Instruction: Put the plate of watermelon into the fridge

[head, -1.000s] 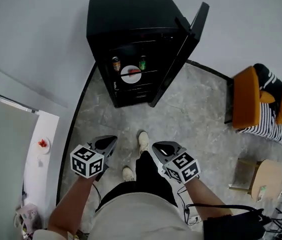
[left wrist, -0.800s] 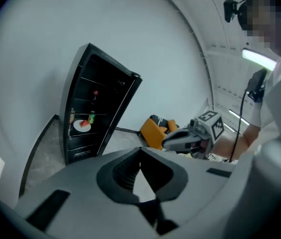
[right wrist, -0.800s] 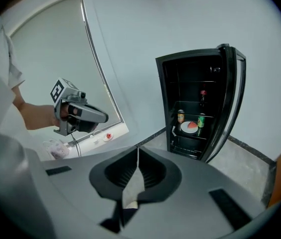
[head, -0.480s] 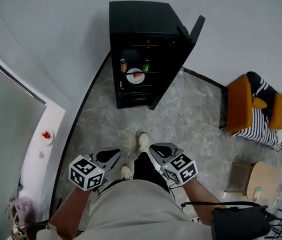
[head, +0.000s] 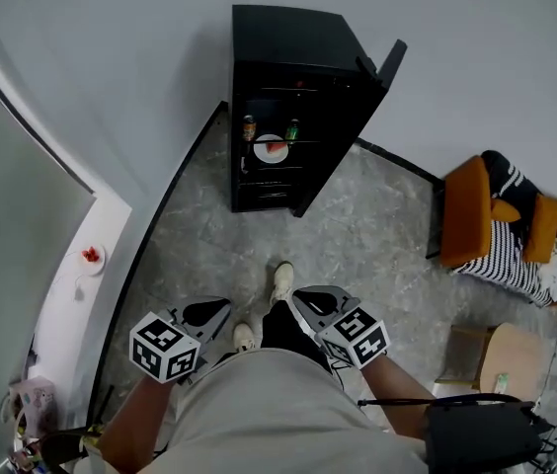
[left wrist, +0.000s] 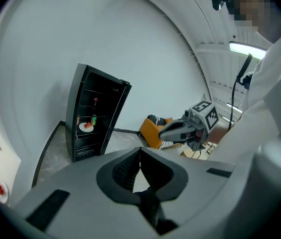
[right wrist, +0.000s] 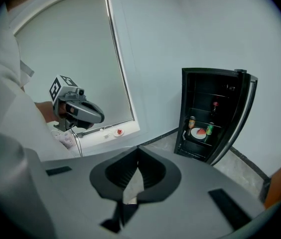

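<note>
The black fridge [head: 293,87] stands against the far wall with its door [head: 353,131] swung open to the right. The white plate of watermelon [head: 271,148] rests on a middle shelf inside, between two cans [head: 249,128]. The plate [right wrist: 199,132] shows in the right gripper view and the plate [left wrist: 86,126] in the left gripper view too. My left gripper [head: 209,314] and right gripper [head: 308,299] hang low by the person's legs, well back from the fridge. Both are shut and hold nothing.
A second small plate [head: 89,257] with red pieces sits on the white window ledge [head: 71,314] at the left. An orange chair [head: 471,215] with striped cloth [head: 516,270] stands at the right, and a wooden stool [head: 516,354] lies nearer. Grey stone floor [head: 358,235] lies between me and the fridge.
The head view has swung left, so the fridge sits further right and looks a little smaller. Both grippers have sunk slightly lower in view. The plate stays on its shelf.
</note>
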A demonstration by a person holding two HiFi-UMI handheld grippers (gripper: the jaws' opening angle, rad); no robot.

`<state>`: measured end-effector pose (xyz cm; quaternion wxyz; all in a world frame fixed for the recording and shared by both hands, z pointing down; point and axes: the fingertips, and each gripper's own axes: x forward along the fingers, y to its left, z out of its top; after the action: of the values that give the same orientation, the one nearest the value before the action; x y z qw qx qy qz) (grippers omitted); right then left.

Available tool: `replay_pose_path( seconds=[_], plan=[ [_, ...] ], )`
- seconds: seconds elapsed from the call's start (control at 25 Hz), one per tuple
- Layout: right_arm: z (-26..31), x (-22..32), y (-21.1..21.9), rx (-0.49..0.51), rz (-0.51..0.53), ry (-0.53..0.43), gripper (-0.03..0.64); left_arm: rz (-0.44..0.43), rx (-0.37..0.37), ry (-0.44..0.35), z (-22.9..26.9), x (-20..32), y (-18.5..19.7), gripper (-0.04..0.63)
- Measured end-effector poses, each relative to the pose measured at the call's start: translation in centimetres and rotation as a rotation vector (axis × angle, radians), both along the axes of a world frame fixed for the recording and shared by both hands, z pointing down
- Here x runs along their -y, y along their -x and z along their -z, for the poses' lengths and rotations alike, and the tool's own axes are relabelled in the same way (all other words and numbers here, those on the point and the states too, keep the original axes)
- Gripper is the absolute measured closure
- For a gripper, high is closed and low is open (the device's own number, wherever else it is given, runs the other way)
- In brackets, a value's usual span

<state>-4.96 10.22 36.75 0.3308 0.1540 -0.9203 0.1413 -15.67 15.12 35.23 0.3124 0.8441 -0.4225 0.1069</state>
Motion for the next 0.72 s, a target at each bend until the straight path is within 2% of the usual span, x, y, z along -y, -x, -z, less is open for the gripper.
replay_pose_path(
  seconds=[0.72],
  plan=[
    [0.6,-1.6,-0.4,-0.019,0.003,-0.02,0.602,-0.041,-0.001,-0.011,0.3,-0.7,-1.6,0.583]
  ],
)
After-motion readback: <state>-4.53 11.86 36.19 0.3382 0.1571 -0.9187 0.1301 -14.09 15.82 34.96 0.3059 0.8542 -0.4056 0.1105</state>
